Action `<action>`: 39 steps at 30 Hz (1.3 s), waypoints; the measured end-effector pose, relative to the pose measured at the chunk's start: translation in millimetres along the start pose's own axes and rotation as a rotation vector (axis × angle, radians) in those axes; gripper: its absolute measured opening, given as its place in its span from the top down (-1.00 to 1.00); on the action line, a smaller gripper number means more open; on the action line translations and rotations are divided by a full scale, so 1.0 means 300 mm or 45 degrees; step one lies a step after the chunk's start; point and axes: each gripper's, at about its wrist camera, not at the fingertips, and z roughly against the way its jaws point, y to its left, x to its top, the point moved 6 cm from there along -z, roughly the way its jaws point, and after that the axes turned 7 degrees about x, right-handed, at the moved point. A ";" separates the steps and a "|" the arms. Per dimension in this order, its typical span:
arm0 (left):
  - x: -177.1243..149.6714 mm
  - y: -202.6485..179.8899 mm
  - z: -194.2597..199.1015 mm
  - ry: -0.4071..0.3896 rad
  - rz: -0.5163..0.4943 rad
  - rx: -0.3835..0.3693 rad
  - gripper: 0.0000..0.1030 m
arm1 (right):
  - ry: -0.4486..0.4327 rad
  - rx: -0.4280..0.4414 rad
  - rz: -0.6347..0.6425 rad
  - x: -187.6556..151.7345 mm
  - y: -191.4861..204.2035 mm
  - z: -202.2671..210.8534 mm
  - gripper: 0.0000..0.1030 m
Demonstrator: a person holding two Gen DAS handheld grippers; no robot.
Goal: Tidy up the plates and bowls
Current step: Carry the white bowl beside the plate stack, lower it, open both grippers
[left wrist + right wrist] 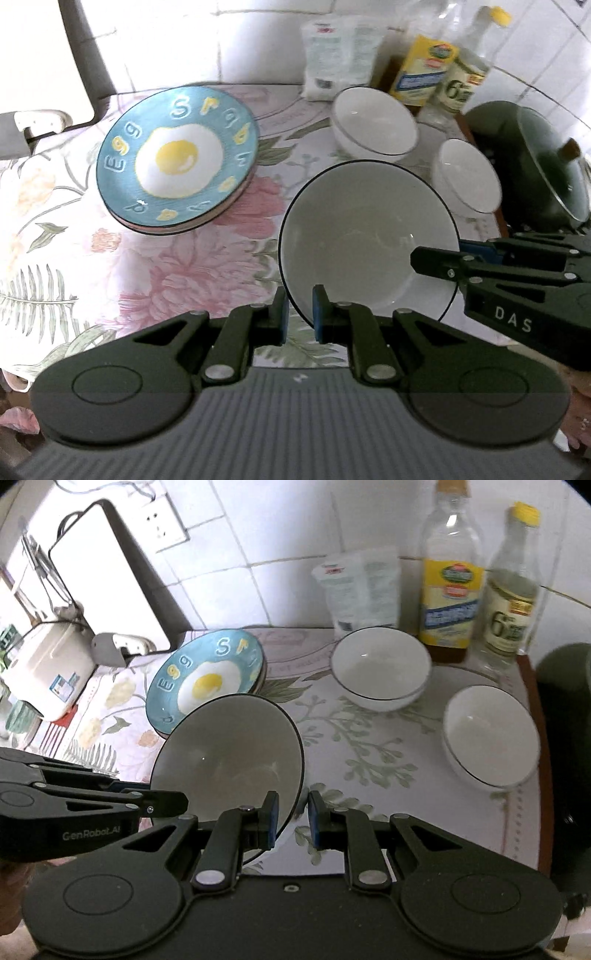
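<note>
Gripping the near rim of a large white ceramic bowl with a thin black rim line (369, 236), left gripper (300, 314), blue pads (319, 314) straddling the rim edge, one inside and one outside, narrowly apart; contact with the rim hard to confirm. Reaching in from the right onto the same bowl's rim, right gripper (436, 262), black finger over the lip; in its own view right gripper (291, 821) with one blue pad (273, 819) against the rim and the other just beside it, a small gap between, true clamping impossible to tell. Tilted toward the cameras, held bowl (229, 760), above a floral-patterned tabletop (184, 273). Lying behind and left of it, round blue plate painted with a fried egg and letters (177, 158), stacked on other plates. Standing farther back, two smaller white bowls with dark rim lines, one central (375, 123) and one to the right (467, 175), well apart from the plate. Lined against the tiled wall, white plastic packet (360, 589), yellow-labelled bottle (452, 583) and clear bottle with a yellow cap (513, 590). Sitting at the right edge, dark green pot with a glass lid (535, 166).
</note>
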 end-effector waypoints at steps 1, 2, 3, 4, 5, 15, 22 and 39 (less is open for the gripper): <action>0.000 0.008 -0.018 0.005 0.001 0.004 0.77 | 0.015 0.001 -0.002 0.003 -0.002 -0.021 0.60; 0.001 0.018 -0.038 0.017 0.008 0.007 0.77 | 0.028 0.004 -0.004 0.006 -0.006 -0.043 0.60; 0.003 0.023 -0.058 0.029 0.013 0.010 0.77 | 0.041 0.006 -0.013 0.007 -0.009 -0.063 0.60; 0.003 0.025 -0.078 0.037 0.013 0.012 0.77 | 0.053 0.007 -0.022 0.007 -0.015 -0.083 0.60; 0.005 0.026 -0.096 0.044 0.017 0.015 0.77 | 0.061 0.006 -0.026 0.008 -0.020 -0.099 0.60; 0.010 0.029 -0.238 0.116 0.024 0.042 0.77 | 0.110 -0.012 -0.059 -0.011 -0.074 -0.228 0.60; 0.012 0.015 -0.281 0.147 0.005 0.050 0.77 | 0.116 -0.020 -0.046 -0.018 -0.101 -0.262 0.60; 0.008 -0.017 -0.176 0.188 -0.128 0.160 0.19 | -0.038 0.040 -0.041 -0.018 -0.139 -0.082 0.24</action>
